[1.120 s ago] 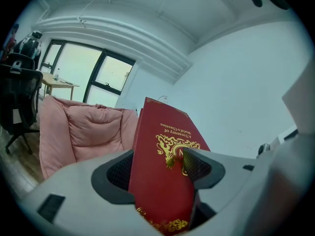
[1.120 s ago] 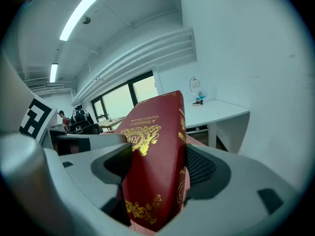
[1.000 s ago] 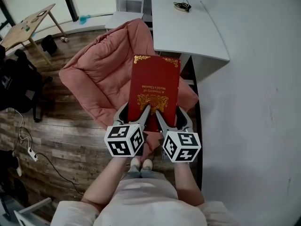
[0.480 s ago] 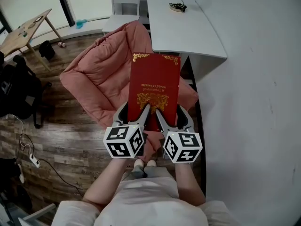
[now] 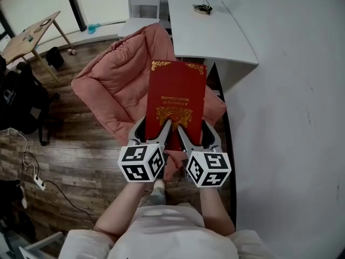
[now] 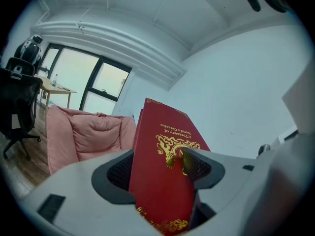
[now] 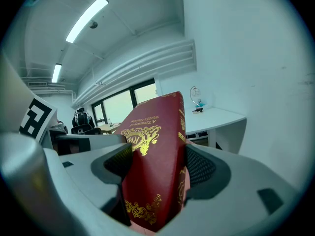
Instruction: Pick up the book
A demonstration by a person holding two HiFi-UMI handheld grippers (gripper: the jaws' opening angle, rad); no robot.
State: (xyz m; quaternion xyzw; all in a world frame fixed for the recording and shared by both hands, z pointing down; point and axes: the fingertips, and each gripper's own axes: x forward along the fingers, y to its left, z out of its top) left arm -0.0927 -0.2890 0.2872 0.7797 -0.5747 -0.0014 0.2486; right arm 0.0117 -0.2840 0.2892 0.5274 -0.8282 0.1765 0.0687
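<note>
The red book (image 5: pixel 176 99) is held off the floor by both tools, over a pink beanbag (image 5: pixel 110 85) & just beside the near left corner of the white desk (image 5: pixel 215 34). Its near short edge is clamped by the left gripper (image 6: pixel 158 168) & the right gripper (image 7: pixel 158 165), set side by side w/ the marker cubes toward the person. In each gripper view the book is seen wedged btw. the two ribbed pads, the jaws closed onto it: one pad on the front cover, the other on the back. The front cover is turned up toward the head camera, and its gold title & ornament are seen upside down from there. The far short edge, w/ gold corner trim, is pointed away from the person. A small dark item (image 5: pixel 203 8) is seen on the desk near its far edge. Below, a wood floor (image 5: pixel 81 161) is seen, w/ a white cable (image 5: pixel 29 171) laid on it at left. A black chair (image 5: pixel 21 101) & a small wooden table (image 5: pixel 27 34) are placed further left, well apart from the book.
</note>
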